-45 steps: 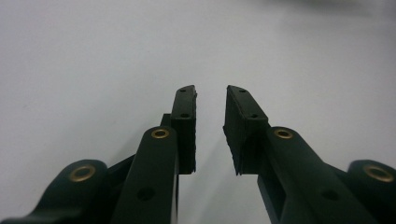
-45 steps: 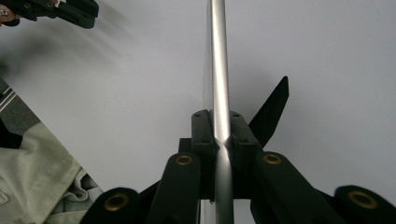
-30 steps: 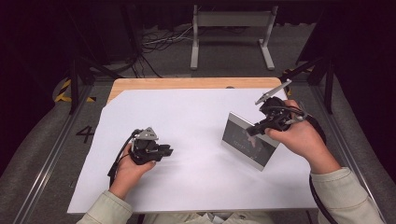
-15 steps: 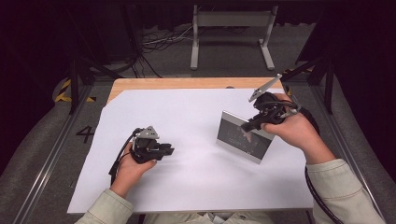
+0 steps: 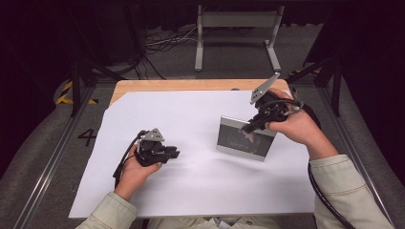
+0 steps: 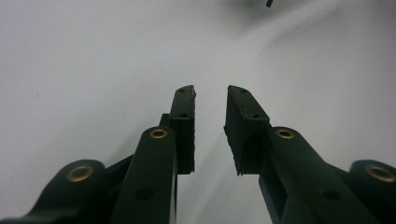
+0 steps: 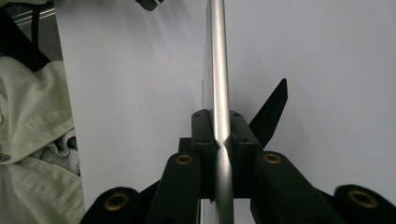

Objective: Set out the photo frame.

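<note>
Upright, picture frame point(image 5: 244, 138) clamped edgewise in right tongs point(image 7: 220, 135), left tongs point(image 6: 210, 116) apart, empty

A silver-edged rectangular picture frame point(image 5: 244, 139) stands tilted near the right edge of the white paper-covered tabletop point(image 5: 200, 186), blocking passage there, pinched by the right hand-held gripper point(image 5: 249, 128). The left hand-held gripper point(image 5: 175, 154) sits toward the left edge. Bare tabletop lies between them and along the near edge.
</note>
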Action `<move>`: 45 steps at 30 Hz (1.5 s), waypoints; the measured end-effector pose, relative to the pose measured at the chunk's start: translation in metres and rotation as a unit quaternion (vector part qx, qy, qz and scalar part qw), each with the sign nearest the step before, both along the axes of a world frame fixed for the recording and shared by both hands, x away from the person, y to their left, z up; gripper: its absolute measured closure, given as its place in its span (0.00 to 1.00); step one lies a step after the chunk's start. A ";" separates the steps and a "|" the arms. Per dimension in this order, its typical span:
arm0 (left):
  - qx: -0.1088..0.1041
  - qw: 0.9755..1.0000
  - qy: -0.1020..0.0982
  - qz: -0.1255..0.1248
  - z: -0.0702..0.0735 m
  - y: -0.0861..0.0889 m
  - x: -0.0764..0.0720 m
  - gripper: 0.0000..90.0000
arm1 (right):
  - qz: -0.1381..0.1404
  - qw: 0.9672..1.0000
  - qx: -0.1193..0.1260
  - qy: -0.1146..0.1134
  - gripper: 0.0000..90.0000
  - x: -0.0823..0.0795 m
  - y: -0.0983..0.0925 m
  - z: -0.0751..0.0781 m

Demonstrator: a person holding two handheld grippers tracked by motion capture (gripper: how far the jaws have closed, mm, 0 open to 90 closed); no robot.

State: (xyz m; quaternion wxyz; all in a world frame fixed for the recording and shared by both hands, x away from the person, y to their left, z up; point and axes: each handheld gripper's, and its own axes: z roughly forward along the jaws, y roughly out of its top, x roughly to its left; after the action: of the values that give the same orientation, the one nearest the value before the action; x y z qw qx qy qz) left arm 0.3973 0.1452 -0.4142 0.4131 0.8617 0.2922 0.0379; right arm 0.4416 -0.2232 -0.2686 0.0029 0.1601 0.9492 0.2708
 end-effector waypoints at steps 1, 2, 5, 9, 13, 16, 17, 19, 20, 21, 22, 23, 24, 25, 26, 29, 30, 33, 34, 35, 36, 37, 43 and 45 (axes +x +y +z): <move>-0.001 1.000 0.000 0.000 0.000 -0.001 0.000 0.82 | 0.004 1.000 -0.001 0.000 0.94 0.001 0.001 0.000; 0.000 1.000 0.000 -0.001 0.000 -0.001 0.000 0.82 | 0.011 1.000 -0.002 -0.002 0.94 0.002 0.002 0.000; 0.000 1.000 -0.001 -0.003 0.000 -0.002 0.001 0.82 | 0.020 1.000 -0.001 0.003 0.94 0.004 0.004 -0.001; 0.000 1.000 -0.001 -0.005 0.000 -0.002 0.001 0.82 | 0.038 0.999 0.004 0.003 0.94 0.008 0.006 -0.003; -0.001 1.000 0.000 -0.003 0.000 -0.002 0.000 0.82 | 0.058 0.998 0.006 0.007 0.94 0.011 0.008 -0.005; 0.000 1.000 0.001 -0.001 -0.001 0.000 -0.001 0.82 | 0.071 0.997 0.007 0.005 0.94 0.013 0.011 -0.006; 0.000 1.000 0.001 0.000 -0.001 0.001 -0.001 0.82 | 0.075 0.997 0.007 0.003 0.94 0.014 0.012 -0.006; 0.000 1.000 0.002 0.002 0.000 0.002 -0.002 0.82 | 0.081 0.997 0.006 0.003 0.94 0.016 0.015 -0.006; -0.001 1.000 0.003 0.004 0.000 0.003 -0.003 0.82 | 0.085 0.996 0.006 0.004 0.94 0.016 0.016 -0.006; -0.001 1.000 0.002 0.005 0.000 0.004 -0.003 0.82 | 0.088 0.996 0.006 0.004 0.94 0.017 0.017 -0.007; 0.002 1.000 0.000 0.003 0.000 0.005 -0.003 0.82 | 0.091 0.996 0.007 0.004 0.94 0.018 0.018 -0.007; 0.000 1.000 0.001 0.006 -0.001 0.006 -0.004 0.82 | 0.092 0.996 0.006 0.003 0.94 0.018 0.019 -0.007; 0.000 1.000 0.002 0.007 -0.001 0.006 -0.004 0.82 | 0.098 0.995 0.007 0.003 0.94 0.019 0.021 -0.008; -0.001 1.000 0.002 0.010 -0.001 0.007 -0.005 0.82 | 0.100 0.995 0.006 0.002 0.94 0.020 0.022 -0.008; -0.001 1.000 0.004 0.012 -0.001 0.008 -0.006 0.82 | 0.103 0.995 0.005 0.003 0.94 0.020 0.024 -0.009; 0.001 1.000 0.001 0.012 -0.001 0.011 -0.007 0.82 | 0.118 0.993 -0.002 0.002 0.94 0.021 0.028 -0.010; -0.002 1.000 0.004 0.016 -0.001 0.011 -0.008 0.82 | 0.123 0.992 -0.001 0.003 0.94 0.022 0.030 -0.011; -0.001 1.000 0.002 0.017 -0.001 0.013 -0.008 0.82 | 0.129 0.992 -0.005 0.009 0.94 0.023 0.033 -0.013; 0.000 1.000 0.004 0.018 -0.001 0.013 -0.009 0.82 | 0.133 0.991 -0.005 0.010 0.93 0.024 0.034 -0.015; 0.001 1.000 0.003 0.016 -0.001 0.014 -0.009 0.82 | 0.138 0.990 -0.005 0.009 0.94 0.024 0.035 -0.016; 0.001 1.000 0.004 0.018 -0.001 0.014 -0.009 0.82 | 0.142 0.990 -0.005 0.012 0.94 0.024 0.035 -0.017; 0.001 1.000 0.003 0.019 -0.001 0.014 -0.009 0.82 | 0.143 0.990 -0.006 0.013 0.94 0.025 0.036 -0.018; 0.002 1.000 0.003 0.017 -0.002 0.014 -0.008 0.82 | 0.153 0.988 -0.008 0.011 0.94 0.027 0.036 -0.024; 0.000 1.000 0.005 0.018 -0.002 0.013 -0.008 0.82 | 0.154 0.988 -0.010 0.010 0.93 0.027 0.035 -0.025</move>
State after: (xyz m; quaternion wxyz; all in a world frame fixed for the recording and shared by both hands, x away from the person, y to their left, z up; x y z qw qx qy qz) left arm 0.3889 0.1585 -0.4161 0.4107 0.8564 0.3102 0.0411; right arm 0.4688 -0.1880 -0.2937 -0.0463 0.0150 0.9651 0.2572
